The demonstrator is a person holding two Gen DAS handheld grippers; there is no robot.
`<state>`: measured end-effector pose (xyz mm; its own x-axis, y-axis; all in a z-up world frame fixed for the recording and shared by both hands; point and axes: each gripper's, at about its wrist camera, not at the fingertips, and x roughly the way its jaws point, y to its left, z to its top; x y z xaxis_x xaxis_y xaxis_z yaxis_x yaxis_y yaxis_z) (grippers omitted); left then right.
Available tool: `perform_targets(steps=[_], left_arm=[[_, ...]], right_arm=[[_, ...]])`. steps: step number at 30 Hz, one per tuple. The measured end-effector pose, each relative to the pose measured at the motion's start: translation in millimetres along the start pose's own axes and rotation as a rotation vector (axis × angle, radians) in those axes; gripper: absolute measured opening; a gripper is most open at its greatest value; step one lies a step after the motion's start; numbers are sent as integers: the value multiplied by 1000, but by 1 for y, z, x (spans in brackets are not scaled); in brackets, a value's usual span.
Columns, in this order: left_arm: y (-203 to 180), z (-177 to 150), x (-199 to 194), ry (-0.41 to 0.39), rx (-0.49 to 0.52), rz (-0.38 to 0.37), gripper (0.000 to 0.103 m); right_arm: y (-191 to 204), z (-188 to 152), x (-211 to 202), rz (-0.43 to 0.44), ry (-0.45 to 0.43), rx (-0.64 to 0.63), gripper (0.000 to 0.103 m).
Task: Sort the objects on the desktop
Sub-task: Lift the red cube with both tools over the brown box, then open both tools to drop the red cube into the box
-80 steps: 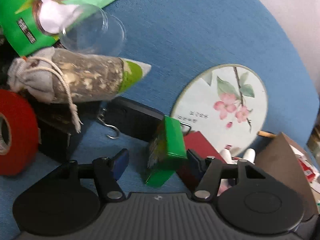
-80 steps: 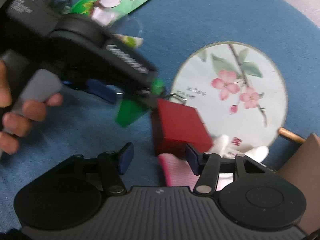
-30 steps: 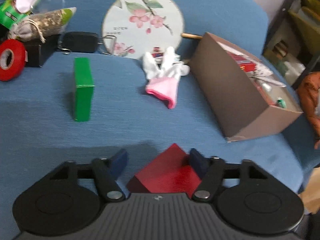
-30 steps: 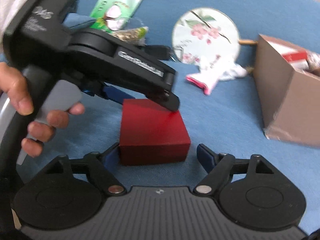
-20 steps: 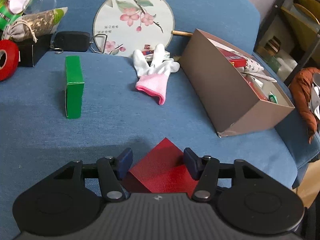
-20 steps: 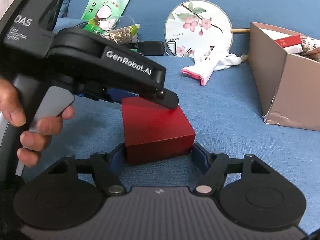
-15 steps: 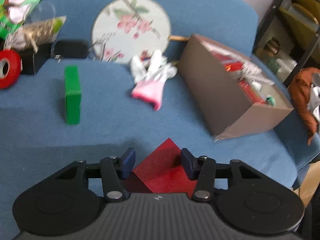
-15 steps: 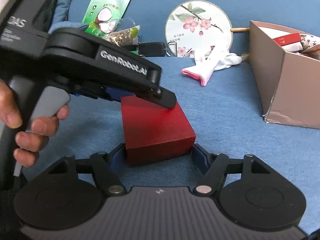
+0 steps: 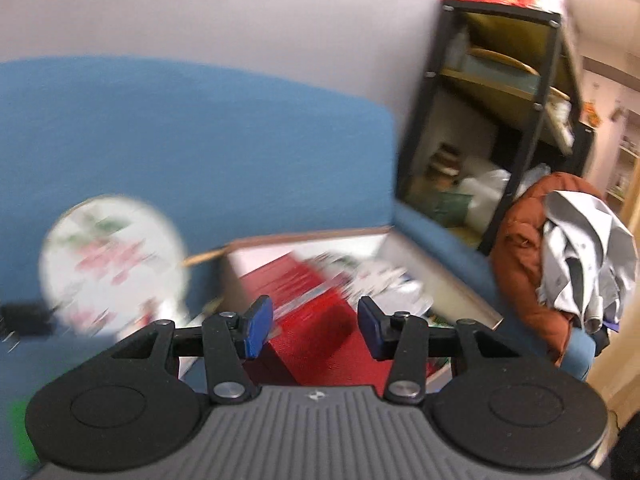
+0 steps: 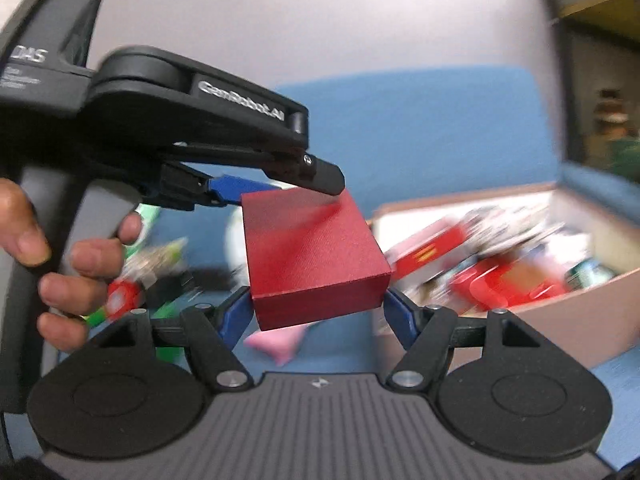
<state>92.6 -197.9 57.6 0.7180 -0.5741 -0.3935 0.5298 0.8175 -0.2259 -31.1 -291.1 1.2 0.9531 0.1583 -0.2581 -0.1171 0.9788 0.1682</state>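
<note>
Lifted off the sofa seat, red box [image 10: 312, 256] is clamped by both my grippers [image 10: 316, 314] [image 9: 314, 322], nearing carton [image 10: 560, 308].

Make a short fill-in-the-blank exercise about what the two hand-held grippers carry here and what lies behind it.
1. Both hand-held grippers, left and right, hold one ____ box.
2. The box is lifted off the ____ cloth surface.
3. Behind it stands an open ____ carton of items.

Missing words: red; blue; brown
</note>
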Motion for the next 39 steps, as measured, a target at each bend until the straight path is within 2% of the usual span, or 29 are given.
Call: perform_targets(steps=[4, 10, 14, 20, 22, 23, 24, 25, 26, 27, 28, 35, 39], left_arm=[[-20, 9, 60, 39, -27, -87, 48], [-58, 13, 128, 124, 4, -191, 44], [-77, 16, 151, 143, 55, -221, 44], [-95, 23, 186, 161, 43, -218, 44], [-99, 24, 193, 162, 41, -208, 49], [-100, 24, 196, 161, 36, -218, 56], [-100, 24, 196, 159, 28, -224, 70], [-101, 24, 195, 152, 21, -224, 78], [-100, 23, 192, 135, 17, -224, 90], [-100, 23, 190, 123, 24, -219, 97], [-100, 22, 187, 113, 31, -206, 99], [-93, 22, 173, 134, 42, -138, 101], [-89, 21, 158, 119, 86, -117, 101]], right_arm=[[-40, 9, 2, -130, -56, 52, 70], [-100, 7, 15, -258, -50, 181, 70], [-125, 5, 21, -319, -46, 208, 70], [-159, 16, 36, -414, -49, 191, 70], [-167, 18, 43, -447, -40, 176, 70], [-172, 17, 47, -460, -34, 171, 70], [-175, 15, 51, -474, -30, 163, 70], [-175, 13, 52, -486, -32, 150, 70], [-174, 10, 54, -501, -45, 123, 71], [-170, 7, 53, -517, -56, 90, 81], [-167, 5, 53, -536, -64, 70, 87], [-159, 2, 53, -528, -95, 27, 94], [-154, 4, 48, -533, -121, 31, 98]])
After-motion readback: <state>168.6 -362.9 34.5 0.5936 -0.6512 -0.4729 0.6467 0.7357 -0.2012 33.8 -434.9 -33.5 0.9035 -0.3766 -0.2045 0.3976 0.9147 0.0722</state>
